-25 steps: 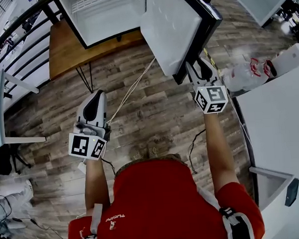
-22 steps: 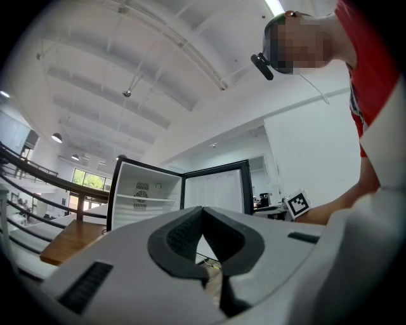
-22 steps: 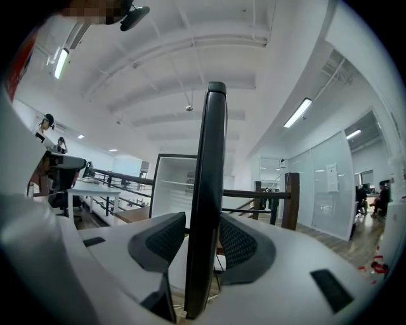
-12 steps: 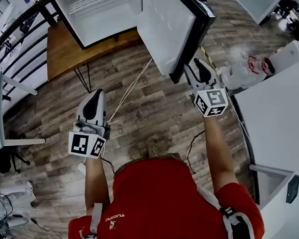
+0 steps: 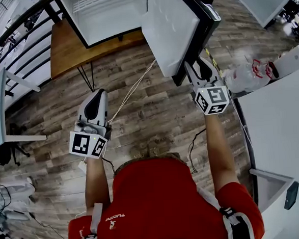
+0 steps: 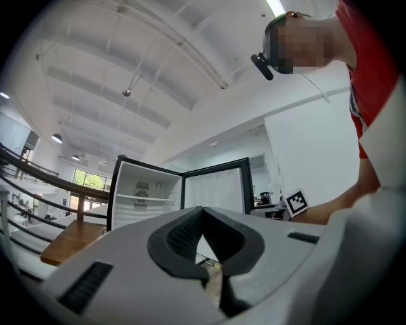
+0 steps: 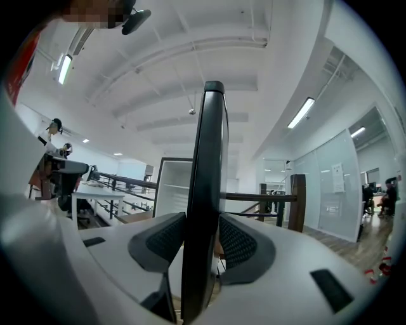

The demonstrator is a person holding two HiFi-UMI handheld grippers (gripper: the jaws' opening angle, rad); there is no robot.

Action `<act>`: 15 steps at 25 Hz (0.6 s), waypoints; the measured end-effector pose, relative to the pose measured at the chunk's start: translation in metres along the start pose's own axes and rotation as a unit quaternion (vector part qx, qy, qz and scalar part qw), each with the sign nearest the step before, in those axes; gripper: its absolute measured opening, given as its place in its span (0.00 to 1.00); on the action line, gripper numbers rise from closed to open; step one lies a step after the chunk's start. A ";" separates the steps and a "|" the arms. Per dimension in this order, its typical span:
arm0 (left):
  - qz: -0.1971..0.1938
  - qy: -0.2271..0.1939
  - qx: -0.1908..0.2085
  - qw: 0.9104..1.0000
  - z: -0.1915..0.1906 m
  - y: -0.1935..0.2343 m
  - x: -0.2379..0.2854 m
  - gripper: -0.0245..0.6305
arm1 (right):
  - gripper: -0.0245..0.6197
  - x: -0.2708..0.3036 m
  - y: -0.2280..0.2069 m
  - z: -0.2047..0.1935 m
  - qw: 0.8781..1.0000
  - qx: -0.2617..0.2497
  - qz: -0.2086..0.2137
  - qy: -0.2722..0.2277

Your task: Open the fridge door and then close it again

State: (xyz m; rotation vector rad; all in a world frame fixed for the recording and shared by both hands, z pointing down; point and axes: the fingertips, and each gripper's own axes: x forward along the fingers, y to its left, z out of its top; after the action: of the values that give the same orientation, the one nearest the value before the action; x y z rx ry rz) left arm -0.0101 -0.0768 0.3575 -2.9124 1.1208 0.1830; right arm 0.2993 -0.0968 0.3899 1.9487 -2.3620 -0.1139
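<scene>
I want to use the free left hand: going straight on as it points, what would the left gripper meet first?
Likely the open fridge, near where its door hinges. The way before it looks free, though depth is unclear.

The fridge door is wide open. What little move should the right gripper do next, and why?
Probably push the fridge door back toward the fridge, keeping hold. The right gripper is clamped on the door's edge, and the door already stands wide open.
</scene>
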 end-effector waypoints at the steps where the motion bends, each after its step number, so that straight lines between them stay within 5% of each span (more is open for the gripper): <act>1: 0.003 0.000 0.001 1.000 0.000 0.001 -0.001 0.05 | 0.32 0.000 0.003 0.001 1.000 -0.002 0.004 -0.002; 15: 0.045 -0.006 0.001 0.999 -0.004 0.006 0.001 0.05 | 0.35 0.031 0.087 0.009 0.995 0.002 0.099 -0.022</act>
State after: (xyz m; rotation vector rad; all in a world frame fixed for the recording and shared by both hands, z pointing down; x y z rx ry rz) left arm -0.0129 -0.0822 0.3619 -2.8567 1.2502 0.1991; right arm 0.2072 -0.1110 0.3902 1.7170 -2.5695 -0.1407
